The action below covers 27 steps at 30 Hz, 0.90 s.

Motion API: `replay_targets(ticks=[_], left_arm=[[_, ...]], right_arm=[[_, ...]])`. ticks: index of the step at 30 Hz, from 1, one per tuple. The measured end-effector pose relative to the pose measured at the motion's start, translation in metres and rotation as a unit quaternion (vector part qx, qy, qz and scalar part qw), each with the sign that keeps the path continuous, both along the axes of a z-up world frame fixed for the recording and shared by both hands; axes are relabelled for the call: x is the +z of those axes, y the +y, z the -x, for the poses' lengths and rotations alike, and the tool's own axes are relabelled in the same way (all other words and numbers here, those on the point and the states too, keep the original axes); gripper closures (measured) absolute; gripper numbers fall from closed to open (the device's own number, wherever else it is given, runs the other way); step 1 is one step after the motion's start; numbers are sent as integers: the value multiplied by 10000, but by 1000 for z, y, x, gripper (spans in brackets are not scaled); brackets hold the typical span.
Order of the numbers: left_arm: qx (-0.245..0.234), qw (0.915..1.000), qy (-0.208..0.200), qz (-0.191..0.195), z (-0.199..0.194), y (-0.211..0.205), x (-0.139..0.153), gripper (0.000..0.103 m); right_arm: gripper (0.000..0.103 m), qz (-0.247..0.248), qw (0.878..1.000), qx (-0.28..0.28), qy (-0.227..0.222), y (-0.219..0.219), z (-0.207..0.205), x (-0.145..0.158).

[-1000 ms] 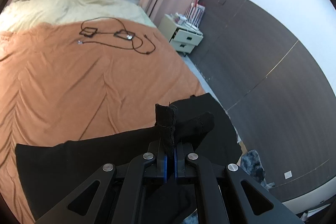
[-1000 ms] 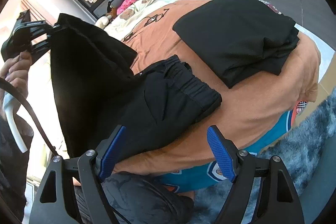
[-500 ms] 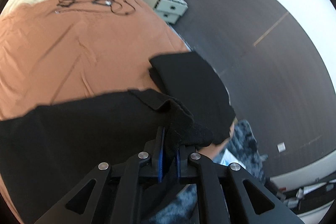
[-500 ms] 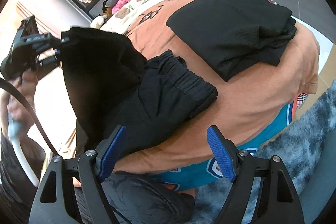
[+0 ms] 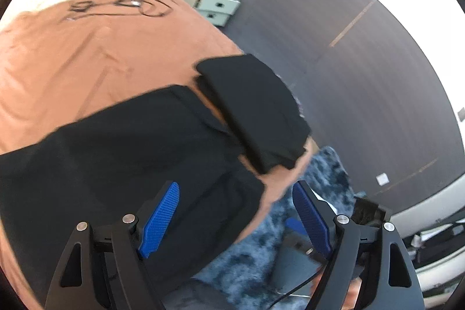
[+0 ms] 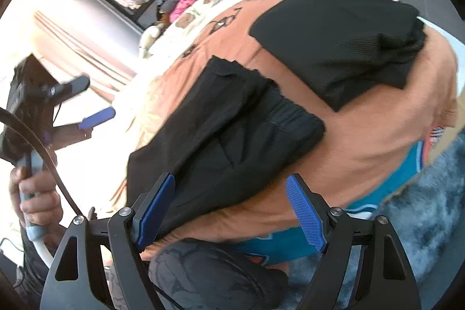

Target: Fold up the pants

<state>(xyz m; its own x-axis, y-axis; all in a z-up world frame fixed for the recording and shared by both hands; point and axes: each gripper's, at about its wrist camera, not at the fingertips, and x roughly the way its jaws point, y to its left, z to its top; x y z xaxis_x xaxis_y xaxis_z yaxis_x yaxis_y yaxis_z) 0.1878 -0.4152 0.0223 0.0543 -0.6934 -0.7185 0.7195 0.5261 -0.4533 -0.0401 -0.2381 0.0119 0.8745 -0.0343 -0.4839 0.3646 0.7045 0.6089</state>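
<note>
Black pants [image 5: 122,153] [image 6: 221,130] lie folded over on the orange bedspread [image 5: 72,54], waistband toward the bed's corner. My left gripper [image 5: 235,205] hovers above them; its jaws are opening and nothing is between the blue pads. In the right wrist view the left gripper [image 6: 87,100] shows at far left, held in a hand, its fingers apart and empty. My right gripper [image 6: 229,202] stands open just in front of the pants' near edge, with nothing gripped.
A second folded black garment [image 5: 255,112] [image 6: 343,39] lies near the bed's corner beside the pants. Black cables [image 5: 122,5] lie farther up the bed. A white nightstand [image 5: 215,5] stands by the dark wall. A blue-grey shaggy rug [image 5: 290,228] covers the floor below.
The left gripper let go of the black fabric it pinched and its jaws spread wide. The lifted pants half dropped flat onto the rest. The left hand moved down and toward the bed's corner.
</note>
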Motion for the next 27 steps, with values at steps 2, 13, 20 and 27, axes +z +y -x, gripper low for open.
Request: replay_targets(ticks=[2,13,20,27], left_arm=[[216,9997,-76,-64,-10,20,-2,21],[1444,9877,-401,-444,-64,157,4,21],[2095,9755,-318,-584,-84,240,-3,21],[2380,9702,52,-464,-94,288,-42,21]], right_arm=[[25,-135,9999,33,-20,-6,-8,-6],[25,-501,9985,174,-102,-31,-58,-16],[25,-497,9987,121,-9,-40,-87,-17],[25,-457,9988,-4,198,-46,-111,-20]])
